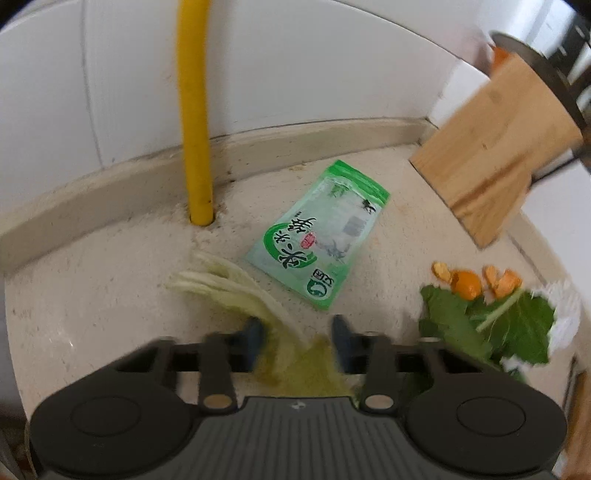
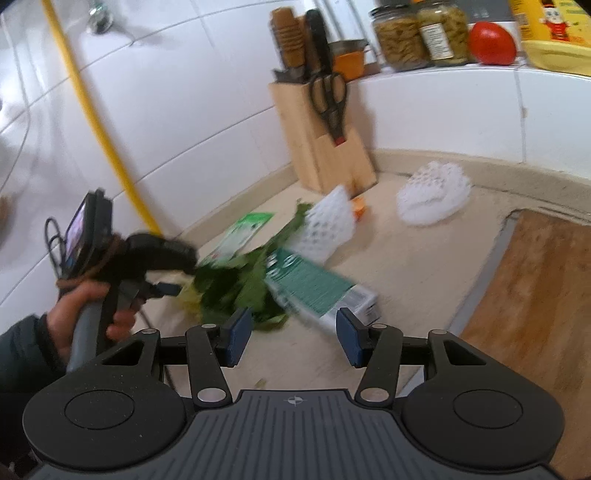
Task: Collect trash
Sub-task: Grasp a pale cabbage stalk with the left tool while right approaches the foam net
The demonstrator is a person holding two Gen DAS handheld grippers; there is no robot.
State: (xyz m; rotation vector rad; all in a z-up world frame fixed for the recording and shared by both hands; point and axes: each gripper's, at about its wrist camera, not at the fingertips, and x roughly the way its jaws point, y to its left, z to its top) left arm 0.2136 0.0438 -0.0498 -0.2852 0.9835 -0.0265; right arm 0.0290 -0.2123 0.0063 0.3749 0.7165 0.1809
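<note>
A speckled beige countertop [image 1: 110, 266] fills both of my wrist views, backed by white wall tiles [image 2: 207, 96] and crossed by a yellow pipe [image 1: 194, 110] that meets the counter at upper left in the left view. I see a wooden knife block [image 2: 328, 155] holding scissors at centre top in the right view, with a cutting board [image 2: 535, 295] at the right edge. Along the top right stand jars [image 2: 421, 33] whose labels are too blurred to read, and a red tomato [image 2: 493, 42]. At centre of the left view lies a green packet [image 1: 321, 236] printed with Chinese characters I cannot make out; a teal carton [image 2: 321, 291] lies mid-frame in the right view, its print blurred. Leafy greens [image 1: 491, 325] and orange peel [image 1: 469, 280] sit at right in the left view, white foam netting [image 2: 432, 195] further back. My left gripper [image 1: 299, 339] is clamped on pale vegetable stalks [image 1: 236, 291] at lower centre. My right gripper [image 2: 295, 332] stands open, empty, just short of the carton.
</note>
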